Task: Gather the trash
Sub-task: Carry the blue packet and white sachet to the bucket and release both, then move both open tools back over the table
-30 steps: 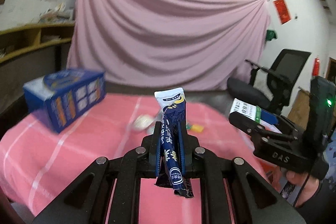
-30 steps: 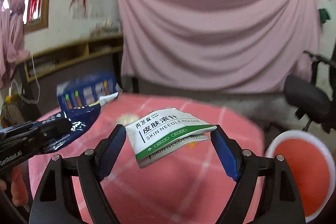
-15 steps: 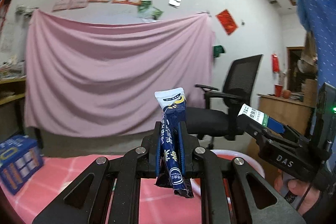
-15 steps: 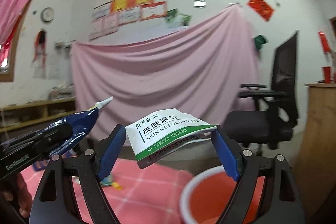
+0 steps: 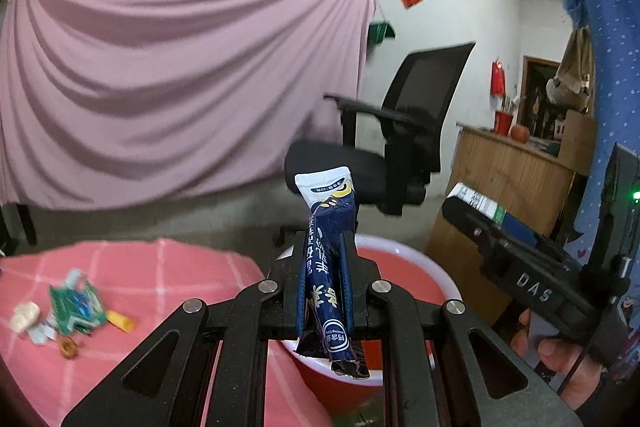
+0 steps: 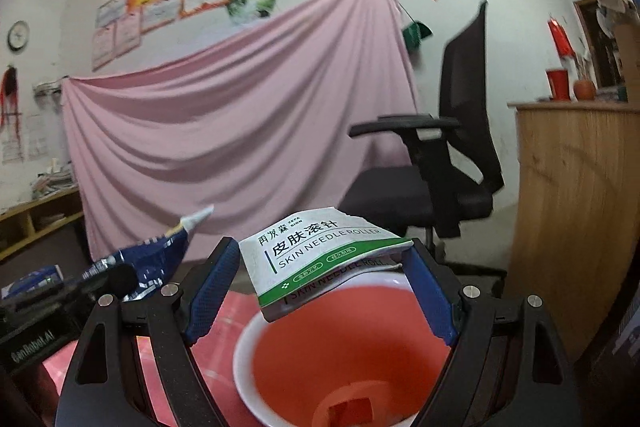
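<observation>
Step in hand, as I read it: carry-to-bin, drop not yet made. L gripper [image 5: 326, 263] has jaws nearly together, pinching a dark blue sachet [image 5: 326, 259] upright along its length, white top sticking up past the tips, torn end hanging below. R gripper [image 6: 320, 291] stands wide but is not empty: a white/green "SKIN NEEDLE ROLLER" packet [image 6: 316, 259] spans flat between the 2 blue pads [image 6: 210, 291], held by its edges. Red bin w/ white rim [image 6: 240, 359] sits below and ahead of both claws, beside the pink checked tablecloth [image 5: 160, 267]. To do it well: get each piece fully over the bin mouth before letting go, packet esp., since a flat light sheet will likely sail sideways; tip R claw nose-down so it slides in edge first. Sachet is slim and should fall straight. More scraps [image 5: 76, 311] lie on the cloth, so approx 1 more trip is needed.
</observation>
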A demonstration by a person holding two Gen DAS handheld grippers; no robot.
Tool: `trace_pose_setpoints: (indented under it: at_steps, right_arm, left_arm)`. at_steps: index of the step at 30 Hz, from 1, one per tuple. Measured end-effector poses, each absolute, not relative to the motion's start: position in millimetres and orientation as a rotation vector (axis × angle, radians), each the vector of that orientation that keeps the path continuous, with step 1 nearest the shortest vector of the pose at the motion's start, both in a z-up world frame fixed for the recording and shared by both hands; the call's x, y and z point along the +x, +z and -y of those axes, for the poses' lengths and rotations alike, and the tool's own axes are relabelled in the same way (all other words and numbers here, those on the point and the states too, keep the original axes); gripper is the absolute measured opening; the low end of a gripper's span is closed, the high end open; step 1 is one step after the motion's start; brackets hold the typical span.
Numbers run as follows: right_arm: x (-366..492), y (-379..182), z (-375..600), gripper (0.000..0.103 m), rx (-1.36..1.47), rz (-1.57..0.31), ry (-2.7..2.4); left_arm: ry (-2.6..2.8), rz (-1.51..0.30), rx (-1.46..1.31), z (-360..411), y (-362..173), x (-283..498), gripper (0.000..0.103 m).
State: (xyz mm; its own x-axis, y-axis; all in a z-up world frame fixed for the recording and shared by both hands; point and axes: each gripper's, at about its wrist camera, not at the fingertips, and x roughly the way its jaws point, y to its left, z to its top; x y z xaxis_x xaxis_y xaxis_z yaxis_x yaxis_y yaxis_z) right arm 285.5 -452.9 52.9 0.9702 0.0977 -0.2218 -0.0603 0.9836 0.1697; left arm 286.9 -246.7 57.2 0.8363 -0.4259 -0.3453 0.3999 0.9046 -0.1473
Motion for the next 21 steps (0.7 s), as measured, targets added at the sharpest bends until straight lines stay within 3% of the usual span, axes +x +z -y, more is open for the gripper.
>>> trace_pose_setpoints:
  at_steps: [14, 16, 18, 21]
  right_arm:
    - [317, 23, 473, 0.084, 0.239, -0.382, 0.054]
    - [319, 20, 476, 0.084, 0.254, -0.394, 0.050]
    - [321, 19, 478, 0.085, 0.267, -0.408, 0.047]
    - [322, 18, 479, 0.087, 0.269, -0.416, 0.046]
  left_arm:
    - [-0.468, -0.631, -0.089, 279, 26, 342, 0.012]
    - [-0.468, -0.657, -0.097, 280, 23, 348, 0.015]
    - [-0.467, -0.669, -0.109, 278, 21, 350, 0.024]
    - [-0.462, -0.664, -0.126, 269, 22, 348, 0.026]
